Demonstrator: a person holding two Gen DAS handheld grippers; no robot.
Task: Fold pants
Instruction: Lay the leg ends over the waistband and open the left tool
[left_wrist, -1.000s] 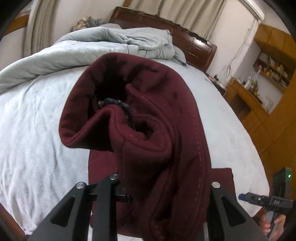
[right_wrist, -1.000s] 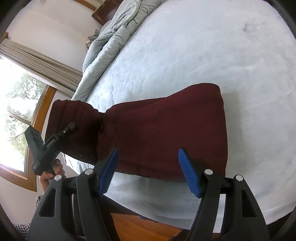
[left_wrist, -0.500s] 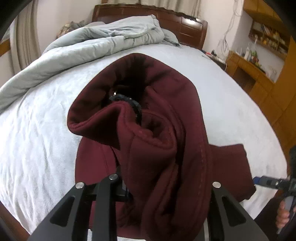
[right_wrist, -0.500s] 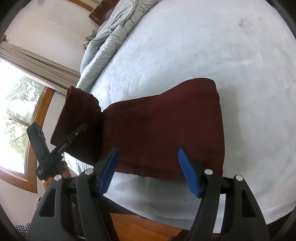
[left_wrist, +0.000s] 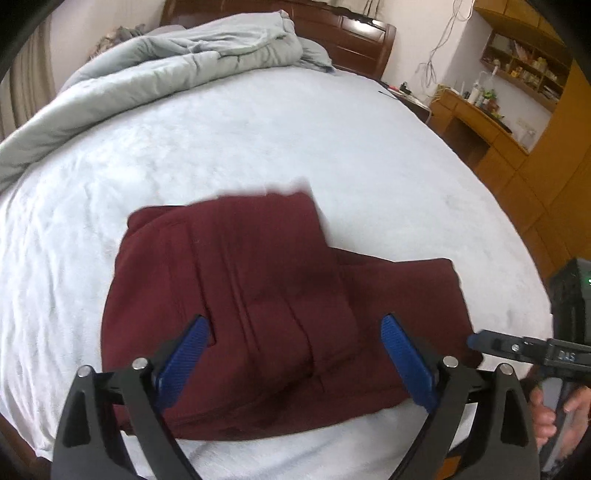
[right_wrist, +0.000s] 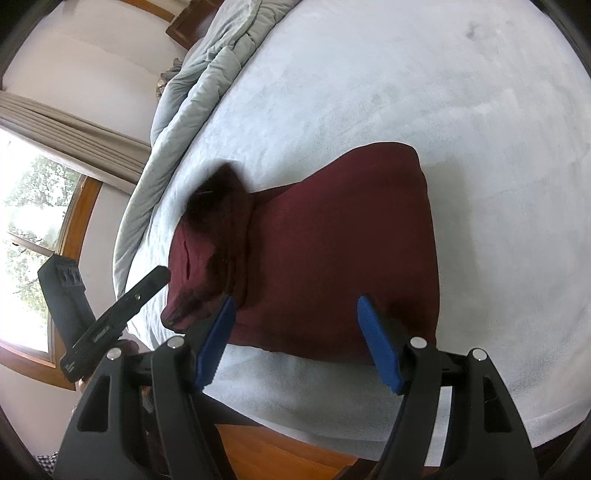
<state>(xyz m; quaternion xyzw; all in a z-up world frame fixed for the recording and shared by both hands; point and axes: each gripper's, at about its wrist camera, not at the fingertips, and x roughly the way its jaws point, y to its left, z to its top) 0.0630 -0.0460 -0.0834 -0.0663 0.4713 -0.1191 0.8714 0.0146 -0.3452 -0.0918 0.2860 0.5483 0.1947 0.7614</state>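
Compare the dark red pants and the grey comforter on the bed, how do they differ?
The pants are dark red; the comforter is pale grey. The pants lie folded fairly flat near the bed's foot edge, while the comforter is bunched in a rumpled heap along the far side by the headboard. The pants cover far less of the bed. Both rest on the white bedsheet.

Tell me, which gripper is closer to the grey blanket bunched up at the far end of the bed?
Left. The left gripper, jaws opening over the maroon pants, sits on the side where the grey blanket runs down. The right gripper hovers open by the pants' other end.
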